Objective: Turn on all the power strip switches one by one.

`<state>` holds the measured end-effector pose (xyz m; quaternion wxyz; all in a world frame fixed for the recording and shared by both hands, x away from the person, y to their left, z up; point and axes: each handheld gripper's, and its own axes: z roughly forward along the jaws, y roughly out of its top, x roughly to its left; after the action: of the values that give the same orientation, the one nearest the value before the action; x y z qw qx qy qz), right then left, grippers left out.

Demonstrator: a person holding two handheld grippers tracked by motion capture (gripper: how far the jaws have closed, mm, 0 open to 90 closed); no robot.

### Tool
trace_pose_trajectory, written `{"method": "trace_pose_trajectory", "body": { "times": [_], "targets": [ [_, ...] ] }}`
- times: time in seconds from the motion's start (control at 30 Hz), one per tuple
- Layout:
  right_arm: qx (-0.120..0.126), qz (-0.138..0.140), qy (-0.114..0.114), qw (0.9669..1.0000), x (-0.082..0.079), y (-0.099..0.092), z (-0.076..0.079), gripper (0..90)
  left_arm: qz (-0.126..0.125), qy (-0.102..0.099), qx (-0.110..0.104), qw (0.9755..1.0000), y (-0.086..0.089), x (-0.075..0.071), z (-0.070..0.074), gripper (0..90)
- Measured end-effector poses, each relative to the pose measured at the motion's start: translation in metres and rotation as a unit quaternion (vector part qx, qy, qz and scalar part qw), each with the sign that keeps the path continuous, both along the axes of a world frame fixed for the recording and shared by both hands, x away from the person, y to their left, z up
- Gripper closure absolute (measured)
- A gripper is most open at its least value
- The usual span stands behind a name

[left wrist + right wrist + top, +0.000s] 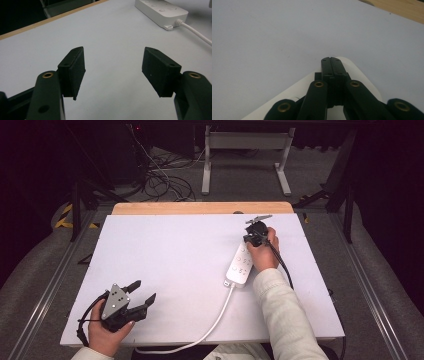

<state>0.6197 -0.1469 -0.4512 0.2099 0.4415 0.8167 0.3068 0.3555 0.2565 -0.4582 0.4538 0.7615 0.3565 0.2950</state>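
A white power strip (240, 264) with several round buttons lies right of centre on the white board, its cord (210, 327) curving off the near edge. My right gripper (252, 240) sits over the strip's far end, jaws pressed together with nothing between them; in the right gripper view the closed tips (330, 60) hover above the strip's rounded end (359, 72). My left gripper (141, 291) rests at the near left corner, jaws spread wide and empty. Its two pads (73, 71) frame bare board in the left gripper view, with the power strip (162, 11) far off at the upper right.
The white board (170, 255) lies on a wooden tabletop (200, 208) whose far edge shows. Beyond the table stand a white frame (247, 157) and tangled cables (160, 177) on the floor. Metal rails (55, 280) run along both sides.
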Motion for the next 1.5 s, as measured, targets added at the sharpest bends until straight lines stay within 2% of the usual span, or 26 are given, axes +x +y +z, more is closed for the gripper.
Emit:
{"method": "trace_pose_trajectory", "body": {
  "times": [0.03, 0.07, 0.1, 0.13, 0.17, 0.27, 0.47, 0.73, 0.9, 1.07, 1.1, 1.33, 1.4, 1.5],
  "targets": [
    [0.000, 0.000, 0.000, 1.0000, 0.000, 0.000, 0.000, 90.0, 0.000, 0.000, 0.000, 1.0000, 0.000, 0.000, 0.000, 35.3],
    [0.013, 0.003, -0.030, 0.9995, -0.005, -0.001, 0.007, 90.0, 0.000, 0.000, -0.002, 1.0000, 0.000, 0.000, 0.000, 35.3],
    [0.013, 0.003, -0.030, 0.9995, -0.005, -0.001, 0.007, 90.0, 0.001, 0.000, -0.002, 1.0000, 0.001, 0.000, 0.001, 35.3],
    [0.031, 0.006, -0.052, 0.9981, -0.009, -0.003, 0.011, 90.0, 0.001, 0.001, -0.005, 1.0000, 0.001, 0.000, 0.000, 35.3],
    [0.046, 0.011, -0.063, 0.9969, -0.012, -0.005, 0.016, 90.0, 0.001, 0.003, -0.004, 1.0000, 0.001, 0.001, 0.000, 35.3],
    [0.056, 0.031, -0.079, 0.9948, -0.020, -0.007, 0.030, 90.0, 0.000, 0.005, 0.000, 1.0000, 0.000, 0.004, -0.002, 35.4],
    [0.070, 0.045, -0.093, 0.9922, -0.031, -0.013, 0.043, 90.0, 0.001, 0.002, 0.000, 1.0000, -0.001, 0.002, -0.001, 35.3],
    [0.080, 0.053, -0.096, 0.9907, -0.039, -0.014, 0.051, 90.0, 0.002, 0.002, -0.001, 1.0000, 0.000, 0.002, -0.001, 35.3],
    [0.078, 0.057, -0.097, 0.9906, -0.041, -0.013, 0.053, 90.0, 0.001, 0.003, -0.003, 1.0000, -0.001, 0.002, -0.001, 35.3],
    [0.092, 0.058, -0.104, 0.9886, -0.047, -0.020, 0.058, 90.0, 0.003, 0.003, -0.002, 1.0000, 0.001, 0.002, -0.001, 35.3],
    [0.094, 0.059, -0.107, 0.9881, -0.049, -0.022, 0.059, 85.7, 0.004, 0.003, -0.003, 1.0000, 0.001, 0.002, 0.000, 35.3],
    [0.105, 0.085, -0.119, 0.9836, -0.070, -0.033, 0.068, 72.1, 0.007, 0.006, -0.011, 0.9999, 0.004, 0.001, 0.002, 35.6],
    [0.107, 0.094, -0.120, 0.9825, -0.077, -0.036, 0.070, 67.3, 0.021, -0.001, -0.008, 0.9998, 0.005, 0.001, 0.003, 33.5],
    [0.113, 0.105, -0.126, 0.9800, -0.088, -0.041, 0.074, 60.7, 0.024, 0.000, -0.013, 0.9996, 0.007, 0.001, 0.003, 32.9]
  ]
}}
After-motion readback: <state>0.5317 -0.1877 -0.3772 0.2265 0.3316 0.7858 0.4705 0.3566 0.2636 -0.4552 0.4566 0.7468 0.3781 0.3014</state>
